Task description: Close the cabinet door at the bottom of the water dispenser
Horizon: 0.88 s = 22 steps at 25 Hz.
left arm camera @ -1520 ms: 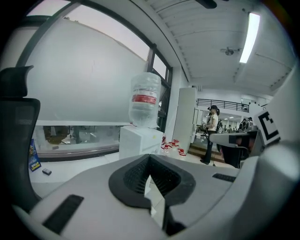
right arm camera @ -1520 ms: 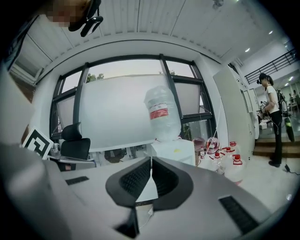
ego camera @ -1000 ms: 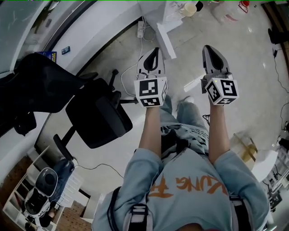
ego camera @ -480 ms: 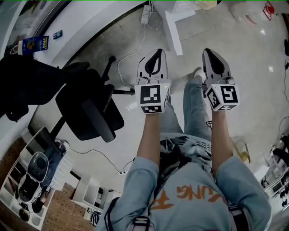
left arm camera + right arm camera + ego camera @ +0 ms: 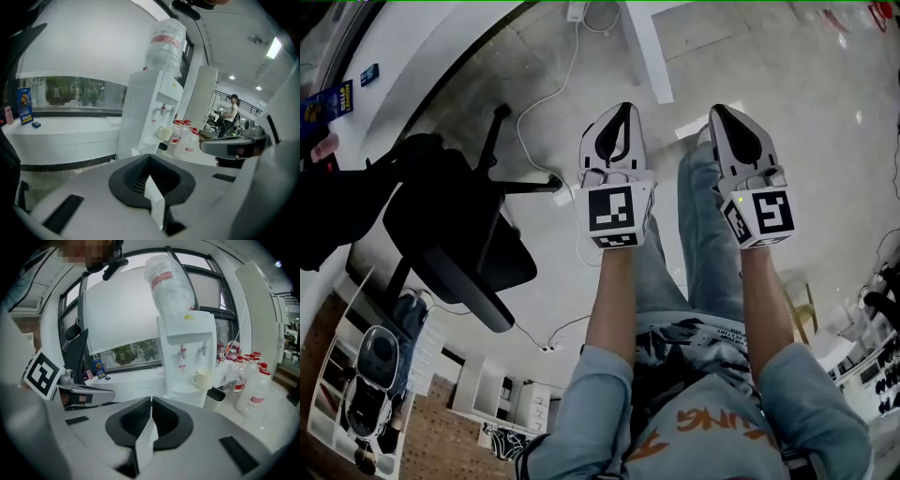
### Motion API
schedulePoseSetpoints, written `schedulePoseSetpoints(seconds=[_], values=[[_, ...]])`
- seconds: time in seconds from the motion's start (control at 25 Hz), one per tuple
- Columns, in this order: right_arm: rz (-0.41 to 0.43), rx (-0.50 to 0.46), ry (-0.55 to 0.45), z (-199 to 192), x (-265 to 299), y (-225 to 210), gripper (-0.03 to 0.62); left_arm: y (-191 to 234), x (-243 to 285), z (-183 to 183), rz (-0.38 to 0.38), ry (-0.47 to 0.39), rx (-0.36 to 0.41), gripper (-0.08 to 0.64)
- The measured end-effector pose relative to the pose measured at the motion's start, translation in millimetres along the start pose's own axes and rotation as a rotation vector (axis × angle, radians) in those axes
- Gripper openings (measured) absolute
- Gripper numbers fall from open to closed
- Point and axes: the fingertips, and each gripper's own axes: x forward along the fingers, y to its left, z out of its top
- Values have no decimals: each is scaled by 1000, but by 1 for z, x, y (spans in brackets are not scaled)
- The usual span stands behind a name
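Note:
A white water dispenser (image 5: 186, 357) stands ahead with an upturned bottle (image 5: 168, 284) on top and a cream cup (image 5: 202, 379) under its taps. The left gripper view has the dispenser (image 5: 147, 112) too. Its bottom cabinet door is hidden behind the gripper bodies in both gripper views. My left gripper (image 5: 623, 109) and right gripper (image 5: 719, 112) are held side by side over the floor, both shut with nothing between the jaws. The closed left tips (image 5: 149, 156) and right tips (image 5: 151, 400) point toward the dispenser from some distance.
A black office chair (image 5: 455, 244) stands to the left, with a cable (image 5: 534, 141) trailing over the floor and a white table leg (image 5: 647, 47) ahead. Several plastic bottles (image 5: 255, 390) stand right of the dispenser. A person (image 5: 232, 110) stands far back.
Both grippers have sunk together, still side by side and shut. In the head view the chair and the floor have slid to the left and down.

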Motion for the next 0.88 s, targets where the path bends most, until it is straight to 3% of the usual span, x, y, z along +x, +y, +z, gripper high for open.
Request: schedulePoseSetpoints(seconds=[0.4, 0.72, 0.8, 0.88], values=[[-7, 19, 55, -82, 36, 10, 32, 5, 20, -65, -40, 65, 19, 11], [27, 25, 119, -128, 69, 18, 37, 14, 35, -96, -46, 117, 24, 11], [33, 35, 142, -139, 78, 18, 113, 17, 38, -103, -45, 130, 25, 11], [26, 42, 162, -148, 86, 16, 140, 20, 43, -107, -44, 137, 24, 11]])
